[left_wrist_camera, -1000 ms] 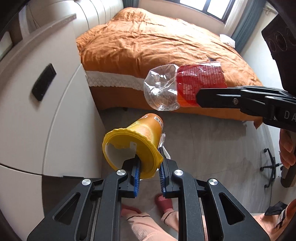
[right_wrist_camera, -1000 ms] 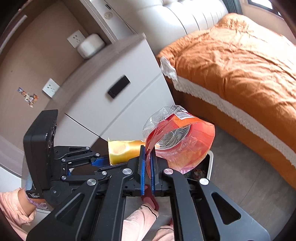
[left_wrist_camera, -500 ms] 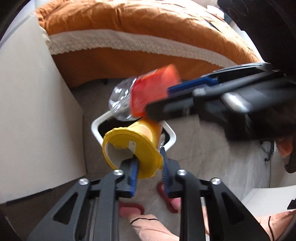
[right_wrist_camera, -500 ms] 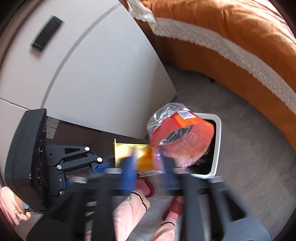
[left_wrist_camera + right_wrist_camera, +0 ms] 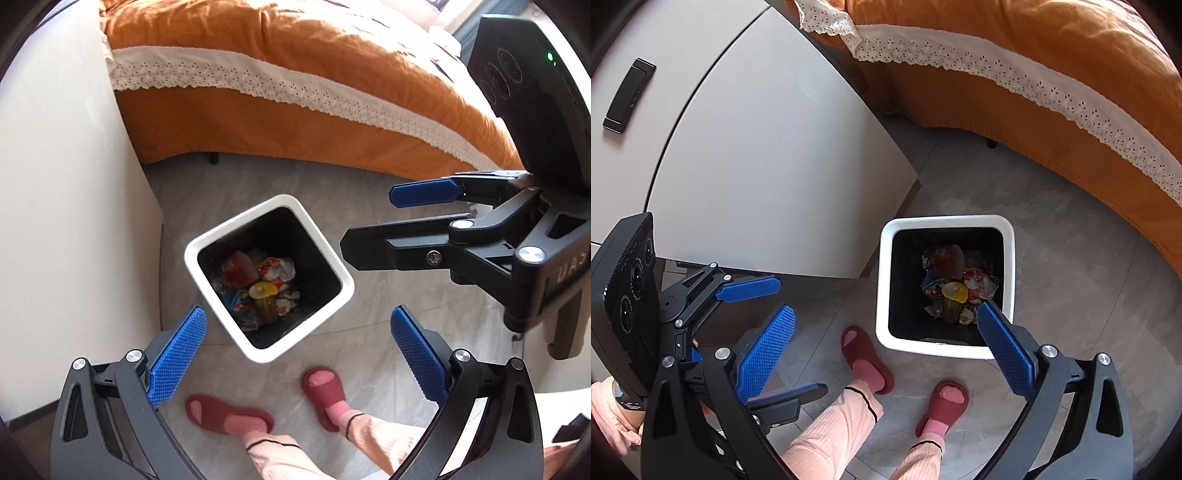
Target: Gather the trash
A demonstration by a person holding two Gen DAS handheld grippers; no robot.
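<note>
Fig.: both grippers over the white square trash bin, seen from above. Your left gripper hangs just above the bin's near corner, jaws spread wide, nothing between the blue pads. Your right gripper sits above the bin's near rim, jaws likewise spread and empty; in the left wrist view it enters beside the bin on the bed side.

Task things: the trash lies at the bottom of the bin, against the black liner. Topmost, a yellow-lidded orange cup near centre; toward the bin's far wall, a red-labelled clear plastic bottle; crumpled wrappers around both. Nothing rests on the rim; no piece shows on the grey tile floor round the bin.

Step in hand, as judged: release is done, so clear out cleanly.
- Lift both grippers straight up off the bin before swinging away; the right one's far finger overlaps the opening and could catch the rim if dragged sideways.
- Keep jaws wide till clear, ready for the next pick.
- Mind the white cabinet beside the bin and your slippered feet just below it.
- Check for any piece hung on the liner wall; can't tell from here.
</note>
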